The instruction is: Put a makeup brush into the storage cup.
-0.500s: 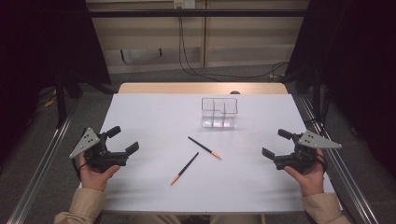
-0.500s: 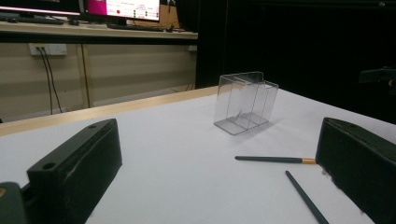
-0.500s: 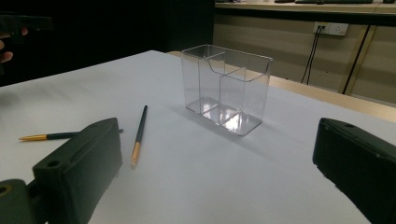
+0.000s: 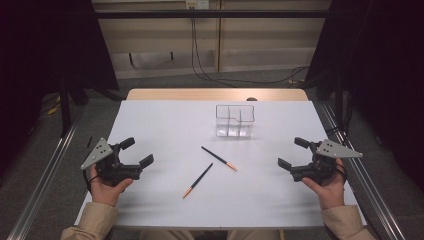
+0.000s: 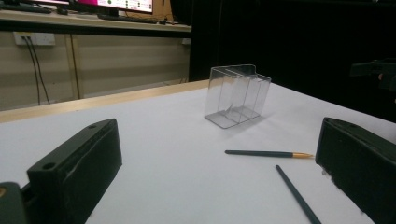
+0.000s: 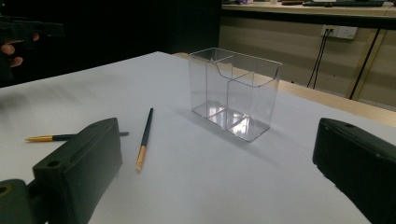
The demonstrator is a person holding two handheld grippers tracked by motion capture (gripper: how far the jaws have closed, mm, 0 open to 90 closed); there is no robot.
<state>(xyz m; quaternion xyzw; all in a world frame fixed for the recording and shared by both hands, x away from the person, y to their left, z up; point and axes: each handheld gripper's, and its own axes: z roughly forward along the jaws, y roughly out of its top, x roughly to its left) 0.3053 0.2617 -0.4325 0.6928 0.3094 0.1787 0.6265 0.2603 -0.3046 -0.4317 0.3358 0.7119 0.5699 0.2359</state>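
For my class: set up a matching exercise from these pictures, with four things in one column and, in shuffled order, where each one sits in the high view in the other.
Things:
1. clear holder
2. left hand-held gripper
3. right hand-held gripper
4. two dark pens

Places:
A. at the table's right edge, jaws open
B. lying flat on the table's middle, gold tips toward the person
C. upright at the far middle, empty
D. at the table's left edge, jaws open

Pairs: 1-C, 2-D, 3-A, 4-B

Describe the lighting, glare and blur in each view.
High view: the white table is evenly lit, its surroundings dark, and the clear organizer looks faint. Left gripper view: its own jaws are soft and near, and the organizer casts a weak shadow. Right gripper view: reflections streak the organizer's floor.
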